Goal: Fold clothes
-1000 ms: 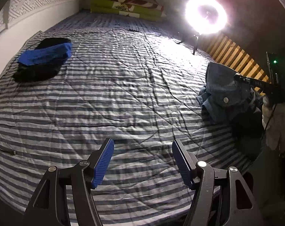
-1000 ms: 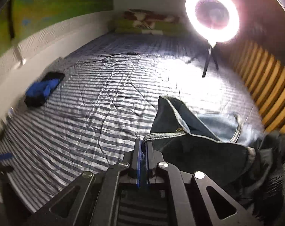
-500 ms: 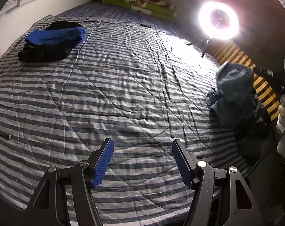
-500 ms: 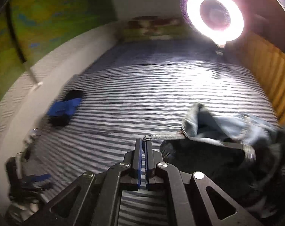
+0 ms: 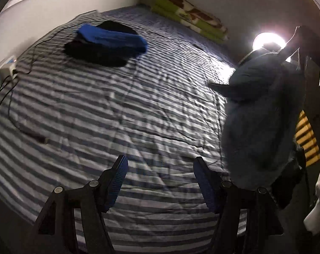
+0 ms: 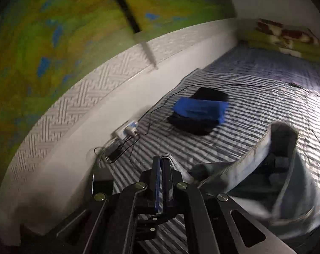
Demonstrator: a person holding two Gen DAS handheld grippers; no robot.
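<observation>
Since the earlier frames, the jeans (image 5: pixel 259 114) have risen from a heap at the right edge of the bed (image 5: pixel 138 110) to hang in the air above that edge, and the right wrist view has swung toward the wall. Right gripper (image 6: pixel 161 163): both pads pressed together on the waistband of the jeans (image 6: pixel 280 169), with the denim trailing off to its right in a blurred loop, the opening of the garment facing the camera. Left gripper (image 5: pixel 160 182): fingers spread wide apart, holding nothing, poised above the striped cover of the bed and just left of the hanging jeans; no contact between the two can be seen. In the left wrist view the jeans drape downward, their lower end reaching a dark pile at the bed's right edge; motion blur hides the fabric's detail. A ring light (image 5: pixel 268 41) glares behind the top of the jeans. On the far left part of the bed lies a stack of folded clothes (image 5: pixel 109 42), a blue piece on top of black ones, well apart from the jeans. Beside the bed's left edge, against the wall, a power strip (image 6: pixel 128 130) with cables running onto the cover. At the head of the bed, a green patterned blanket (image 5: pixel 191 19), folded.
</observation>
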